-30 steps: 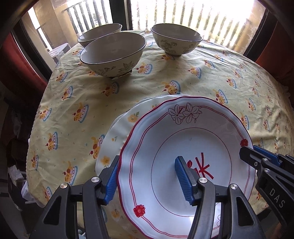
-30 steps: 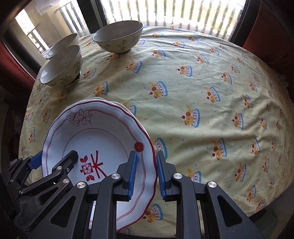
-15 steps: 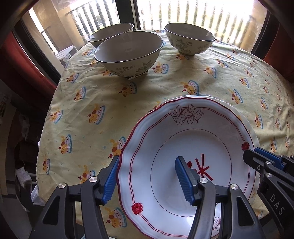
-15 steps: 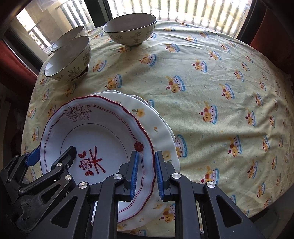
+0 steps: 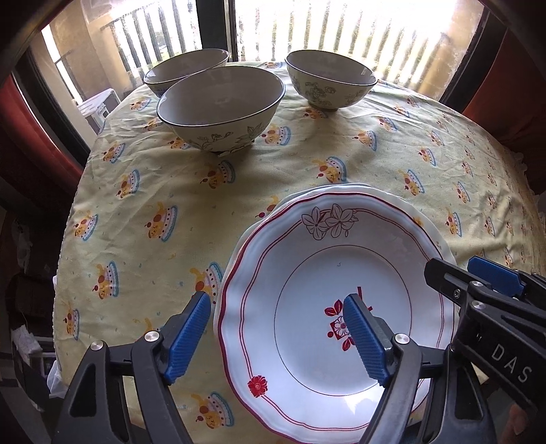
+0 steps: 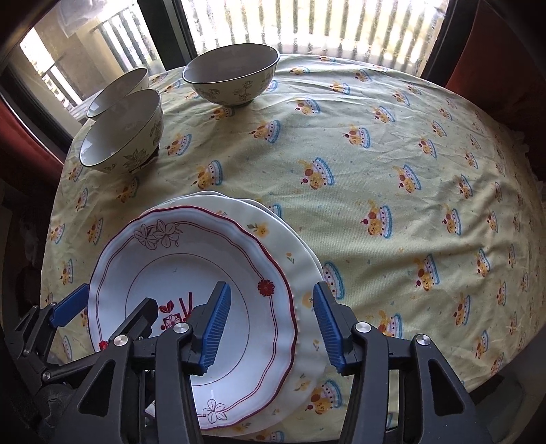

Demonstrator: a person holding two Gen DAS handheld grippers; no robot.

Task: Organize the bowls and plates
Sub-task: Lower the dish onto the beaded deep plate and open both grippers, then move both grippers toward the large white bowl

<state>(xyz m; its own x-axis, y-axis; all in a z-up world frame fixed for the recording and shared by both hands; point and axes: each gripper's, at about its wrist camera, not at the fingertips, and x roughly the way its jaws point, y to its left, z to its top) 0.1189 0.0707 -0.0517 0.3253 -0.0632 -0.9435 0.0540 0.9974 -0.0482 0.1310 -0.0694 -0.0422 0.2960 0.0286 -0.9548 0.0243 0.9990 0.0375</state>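
A red-rimmed white plate [image 5: 341, 273] [image 6: 191, 259] lies on top of a white plate with yellow flowers [image 6: 290, 239] [image 5: 433, 225] near the table's front edge. My left gripper [image 5: 276, 338] is open, its jaws astride the red-rimmed plate's left rim. My right gripper [image 6: 271, 324] is open, astride the plates' right rims. Three floral bowls stand at the back: a near-left bowl [image 5: 221, 106] [image 6: 123, 133], a far-left bowl [image 5: 184, 70] [image 6: 117, 90] and a right bowl [image 5: 329, 78] [image 6: 232, 75].
The round table wears a yellow patterned cloth [image 5: 153, 211] [image 6: 392, 170]. A window with railings [image 5: 341, 27] is behind it. Red curtains [image 5: 512, 85] hang at the sides. The table edge drops off at left and front.
The red-rimmed plate came down onto the flowered plate and moved rightward with it. My right gripper went from shut on the plate's rim to open. The left stayed open.
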